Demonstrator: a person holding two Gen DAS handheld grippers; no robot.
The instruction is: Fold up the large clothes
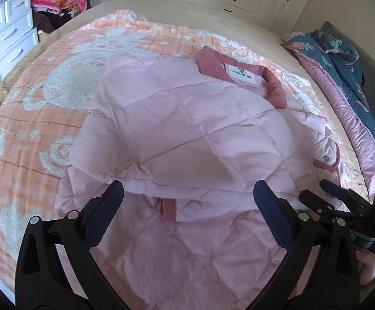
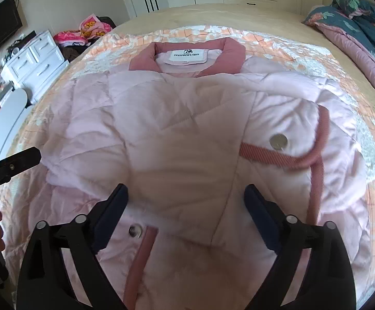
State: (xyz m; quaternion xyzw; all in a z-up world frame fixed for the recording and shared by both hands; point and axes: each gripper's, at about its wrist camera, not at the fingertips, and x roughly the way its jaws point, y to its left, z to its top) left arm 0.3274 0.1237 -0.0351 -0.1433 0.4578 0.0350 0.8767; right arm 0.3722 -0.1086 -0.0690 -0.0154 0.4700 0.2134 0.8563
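**A:** What does each of your cameras give you that the other doesn't?

**B:** Your right wrist view shows the pink quilted jacket [image 2: 187, 134] head-on: dark pink collar [image 2: 187, 54] and white label [image 2: 186, 56] toward the far edge of the bed [image 2: 213, 13], a metal snap [image 2: 278, 141] on the trimmed flap. Your left wrist view shows more of the peach blanket [image 1: 32, 118] beside the jacket, and the rumpled teal quilt [image 1: 342, 59] along the bed's right edge.

**A:** Room to move?

**B:** Bare blanket lies open between the jacket and the bed's left edge; the white drawers [image 1: 6, 33] stand beyond it.

**A:** And your fingers?

**B:** Your right gripper [image 2: 186, 206] is spread wide, hovering above the jacket's front, grasping nothing. Your left gripper [image 1: 188, 201] is likewise released, above a folded-over panel near the bed's near edge.
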